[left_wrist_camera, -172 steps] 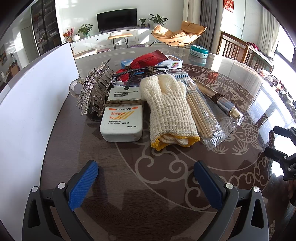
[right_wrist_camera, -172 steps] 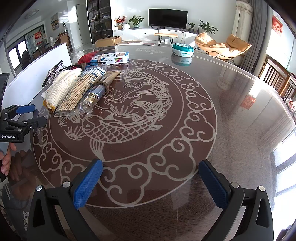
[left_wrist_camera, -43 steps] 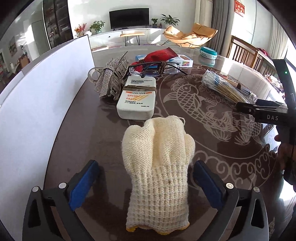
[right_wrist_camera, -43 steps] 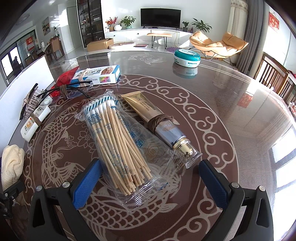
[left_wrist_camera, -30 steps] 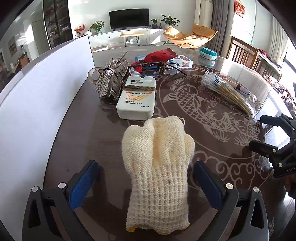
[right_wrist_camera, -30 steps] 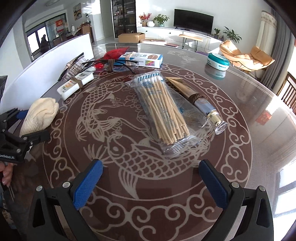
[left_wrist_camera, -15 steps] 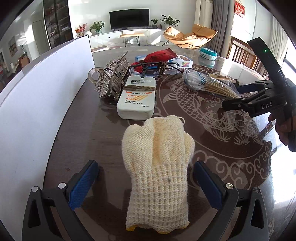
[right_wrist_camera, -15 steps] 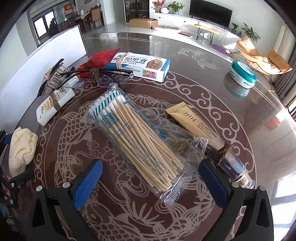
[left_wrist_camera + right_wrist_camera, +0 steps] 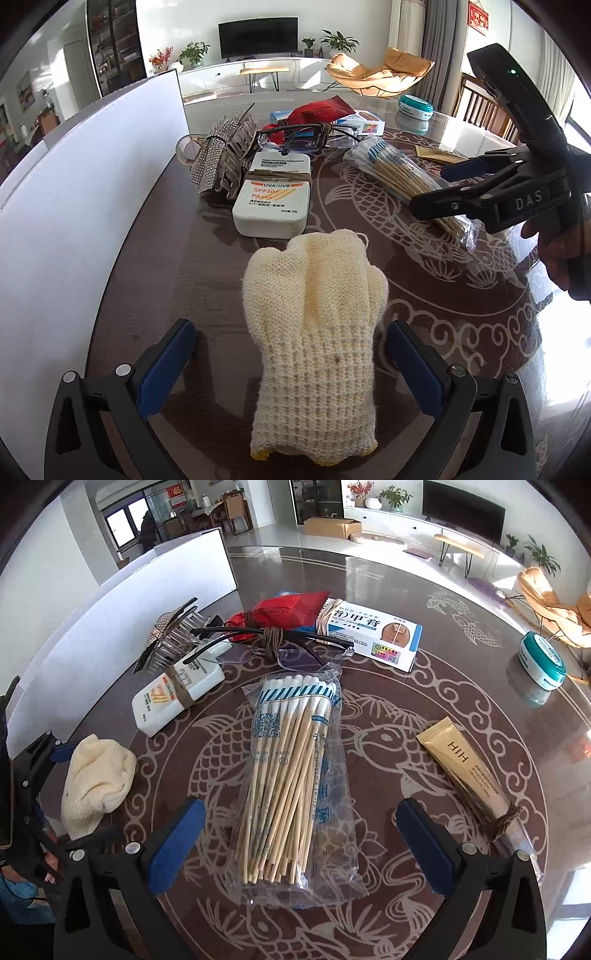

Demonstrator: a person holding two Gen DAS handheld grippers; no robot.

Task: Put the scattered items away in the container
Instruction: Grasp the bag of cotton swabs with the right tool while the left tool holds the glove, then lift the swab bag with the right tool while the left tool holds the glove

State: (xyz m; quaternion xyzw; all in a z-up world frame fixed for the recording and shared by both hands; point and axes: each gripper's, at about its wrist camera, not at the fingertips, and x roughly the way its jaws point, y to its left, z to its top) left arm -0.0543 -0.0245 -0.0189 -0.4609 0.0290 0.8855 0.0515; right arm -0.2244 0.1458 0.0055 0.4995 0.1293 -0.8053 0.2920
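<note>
A cream knitted glove (image 9: 314, 332) lies on the table between the open jaws of my left gripper (image 9: 291, 365); it also shows in the right wrist view (image 9: 96, 779). A clear bag of cotton swabs (image 9: 291, 775) lies between the open jaws of my right gripper (image 9: 303, 845), which straddles its near end; the bag (image 9: 402, 177) and right gripper (image 9: 443, 188) also show in the left wrist view. The white container wall (image 9: 74, 206) stands at the left.
A white sunscreen bottle (image 9: 273, 199), a rhinestone hair clip (image 9: 225, 162), glasses (image 9: 273, 642), a red packet (image 9: 288, 609), a blue-white cream box (image 9: 373, 635), a gold tube (image 9: 465, 775) and a teal jar (image 9: 543, 661) lie on the round patterned table (image 9: 369, 716).
My right gripper has moved forward and lower over the swab bag, which now lies between its jaws. The left gripper and glove have not moved.
</note>
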